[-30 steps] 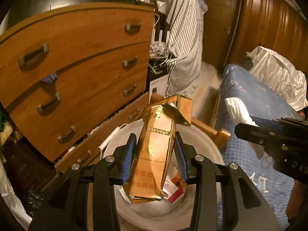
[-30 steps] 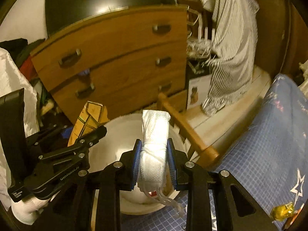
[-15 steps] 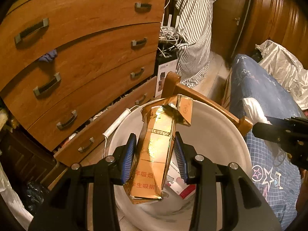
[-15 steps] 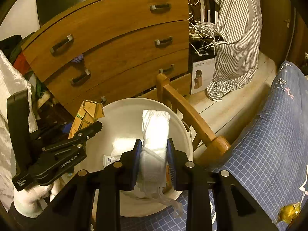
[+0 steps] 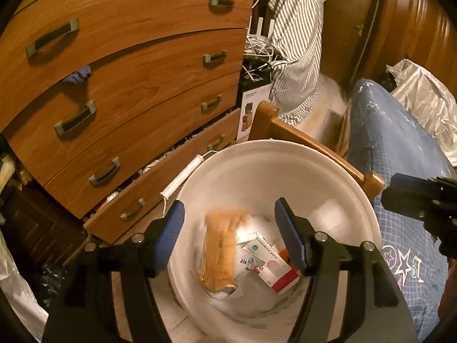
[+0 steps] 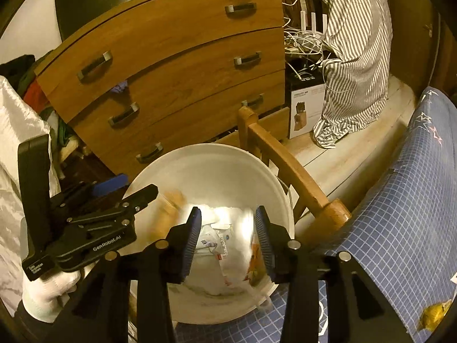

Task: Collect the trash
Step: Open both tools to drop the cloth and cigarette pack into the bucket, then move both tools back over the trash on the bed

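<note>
1. Hovering over the white bucket (image 5: 337, 183), the left gripper (image 5: 230, 234) has its blue-padded fingers (image 5: 171, 228) spread wide with nothing between them.
2. A gold carton (image 5: 218, 248) lies inside the bucket, directly below the left gripper. It is motion-blurred, so whether it has settled or is mid-fall cannot be confirmed.
3. The right gripper (image 6: 228, 234) is likewise over the bucket (image 6: 217, 160), fingers (image 6: 192, 237) parted and empty. A blurred white bundle (image 6: 245, 228) sits below them among the waste; it appears to be wadded cloth or tissue, though the blur makes this uncertain.
4. Other contents noted in the bucket: a red-and-white box (image 5: 271, 263) and loose paper.
5. Surroundings: a wooden chest of drawers (image 5: 128, 65) stands behind the bucket with its bottom drawer ajar. A wooden chair rail (image 6: 288, 171) lies against the bucket's far rim. Blue patterned bedding (image 6: 400, 214) lies to the right.
6. Step in hand, by judgement: the deposit stage, with both items released into the bucket.
7. A small yellow wrapper (image 6: 434, 311) lies on the bedding, near the right gripper and well apart from the bucket. It is a likely next item.
8. Next move calls for lifting both grippers clear of the rim, then carrying the right one, fingers open, across to the wrapper and closing low on it, since it is thin and may slip.
</note>
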### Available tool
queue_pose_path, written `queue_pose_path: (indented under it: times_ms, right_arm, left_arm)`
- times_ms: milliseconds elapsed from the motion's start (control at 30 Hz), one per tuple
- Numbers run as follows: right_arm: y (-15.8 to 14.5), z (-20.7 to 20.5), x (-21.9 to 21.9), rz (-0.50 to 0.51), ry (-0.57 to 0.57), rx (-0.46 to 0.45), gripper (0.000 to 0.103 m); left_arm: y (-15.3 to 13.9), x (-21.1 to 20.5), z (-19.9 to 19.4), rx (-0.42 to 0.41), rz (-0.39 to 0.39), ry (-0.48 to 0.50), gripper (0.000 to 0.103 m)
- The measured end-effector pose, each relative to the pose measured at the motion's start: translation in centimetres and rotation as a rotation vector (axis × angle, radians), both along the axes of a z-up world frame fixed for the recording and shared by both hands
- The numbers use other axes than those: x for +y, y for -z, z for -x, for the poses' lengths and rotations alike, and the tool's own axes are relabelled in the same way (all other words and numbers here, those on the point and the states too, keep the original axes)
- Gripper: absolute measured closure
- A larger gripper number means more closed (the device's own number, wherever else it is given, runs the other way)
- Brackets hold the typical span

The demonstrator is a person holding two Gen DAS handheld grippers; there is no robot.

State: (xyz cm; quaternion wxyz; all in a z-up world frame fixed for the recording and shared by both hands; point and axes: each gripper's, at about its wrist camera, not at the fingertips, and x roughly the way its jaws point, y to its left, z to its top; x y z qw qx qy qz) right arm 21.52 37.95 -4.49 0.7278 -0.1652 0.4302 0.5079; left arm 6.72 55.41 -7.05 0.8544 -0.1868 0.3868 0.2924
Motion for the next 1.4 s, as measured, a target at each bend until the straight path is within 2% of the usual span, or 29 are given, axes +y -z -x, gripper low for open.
queue_pose_path:
  times_ms: [367,433,500,667,867,967,1133,1300,1400]
  right_arm:
    - [-1.1,0.3,-2.6,-0.043,0.019,0.012,0.061]
    - [-1.6,0.6,-3.3,-0.056,0.021,0.005,0.059]
    - [-2.3,1.2,-4.4,-0.072,0.023,-0.014,0.053]
    - [-3.5,2.3,-8.8,-0.13,0.043,-0.06,0.023]
    - [-3.9,4.0,-16.9,-0.185,0.098,-0.138,0.02]
    - [-3.9,4.9,-22.4,-0.208,0.149,-0.194,0.019]
    - [-3.0,5.4,-32.9,-0.222,0.282,-0.238,0.019]
    - [-0.7,5.2,-43.4,-0.21,0.391,-0.211,0.019]
    - [1.3,3.9,-49.9,-0.21,0.474,-0.164,0.019]
  left_arm:
    - [-0.1,-0.6,0.2,-0.003,-0.004,0.004,0.04]
    - [-0.3,-1.0,0.3,-0.002,-0.008,0.006,0.037]
    - [-0.4,-1.5,0.5,-0.004,-0.01,0.008,0.034]
    - [-0.6,-3.5,1.0,-0.014,-0.013,0.029,0.027]
    - [-1.1,-9.1,0.4,-0.051,-0.021,0.116,0.017]
    - [-1.5,-12.7,-0.7,-0.073,-0.026,0.182,0.013]
    - [-1.5,-19.5,-3.1,-0.096,-0.024,0.317,0.01]
    - [-0.4,-26.5,-6.2,-0.082,-0.009,0.457,0.01]
    - [0.5,-29.7,-7.5,-0.066,0.007,0.52,0.01]
